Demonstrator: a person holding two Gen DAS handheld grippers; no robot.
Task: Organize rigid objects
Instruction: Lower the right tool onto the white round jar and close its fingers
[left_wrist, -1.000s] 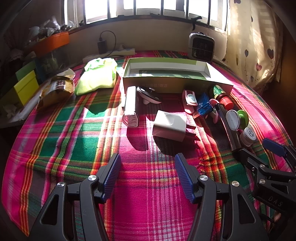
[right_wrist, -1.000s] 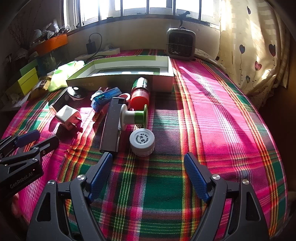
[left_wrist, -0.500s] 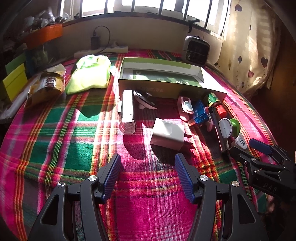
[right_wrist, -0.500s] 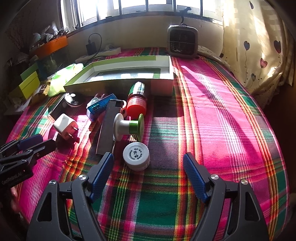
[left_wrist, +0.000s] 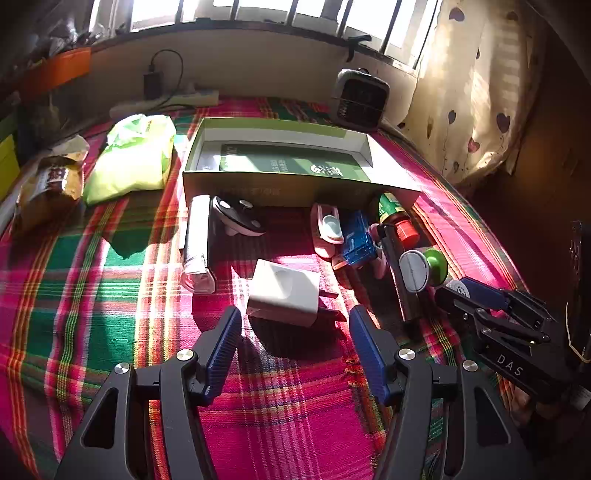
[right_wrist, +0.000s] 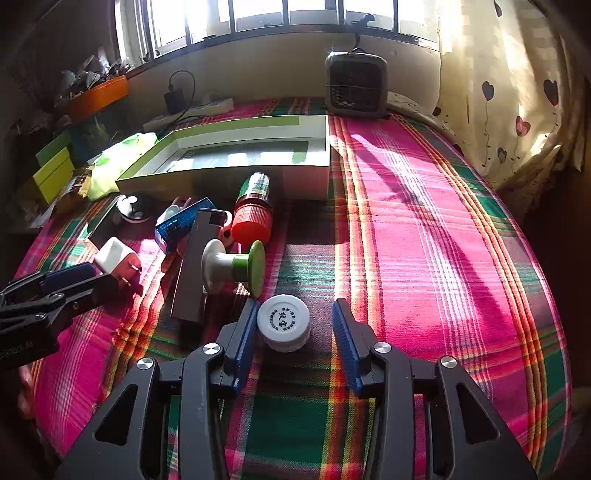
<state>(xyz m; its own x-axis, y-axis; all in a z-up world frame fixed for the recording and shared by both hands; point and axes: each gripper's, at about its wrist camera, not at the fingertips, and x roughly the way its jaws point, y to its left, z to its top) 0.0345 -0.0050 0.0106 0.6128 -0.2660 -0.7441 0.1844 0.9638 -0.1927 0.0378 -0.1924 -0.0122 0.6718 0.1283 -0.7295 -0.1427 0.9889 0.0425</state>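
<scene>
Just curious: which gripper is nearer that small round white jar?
Right. Its fingers flank the white jar; the left gripper sits off by the white charger.

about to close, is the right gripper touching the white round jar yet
Apart. The right wrist view shows plaid cloth on both sides between the white round jar and the open right gripper's pads.

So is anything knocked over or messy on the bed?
Nothing is spilled or broken, but it is messy. The orange-capped bottle and the green and white spool lie on their sides, jumbled with a blue case and a dark bar in front of the green box instead of inside it.
</scene>
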